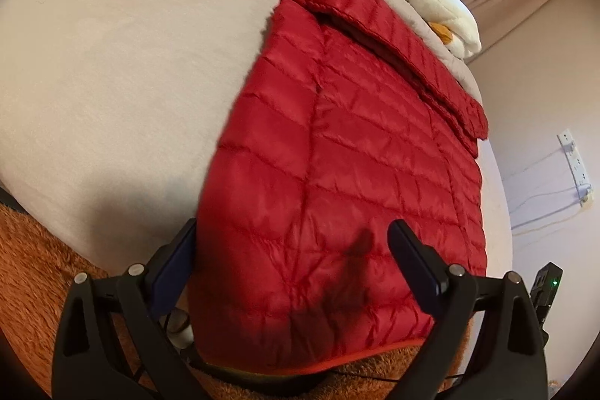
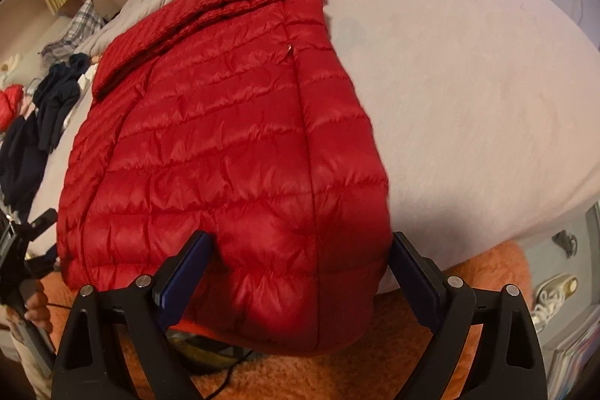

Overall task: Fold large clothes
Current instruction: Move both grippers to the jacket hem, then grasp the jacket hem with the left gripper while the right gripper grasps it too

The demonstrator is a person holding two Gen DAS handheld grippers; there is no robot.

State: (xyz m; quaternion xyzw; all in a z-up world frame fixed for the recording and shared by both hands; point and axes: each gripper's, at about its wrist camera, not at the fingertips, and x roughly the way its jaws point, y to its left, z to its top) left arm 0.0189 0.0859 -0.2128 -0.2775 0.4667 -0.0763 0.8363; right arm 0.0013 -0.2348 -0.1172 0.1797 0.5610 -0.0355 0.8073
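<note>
A red quilted puffer jacket [image 1: 348, 152] lies flat on the pale bed sheet [image 1: 123, 62], collar far, hem hanging over the near bed edge. A sleeve is folded across its far right side. In the left wrist view my left gripper [image 1: 296, 242] is open, its jaws spread wide over the jacket's hem at the left corner. In the right wrist view the jacket [image 2: 225, 137] shows again, and my right gripper [image 2: 300, 250] is open, its jaws spread either side of the hem's right corner. Neither gripper holds fabric.
A white and orange plush toy [image 1: 438, 2] lies past the collar. Dark clothes [image 2: 41, 122] are heaped at the bed's left side. An orange shaggy rug [image 2: 375, 370] covers the floor below the bed edge. A wall socket with cables [image 1: 573, 167] is at the right.
</note>
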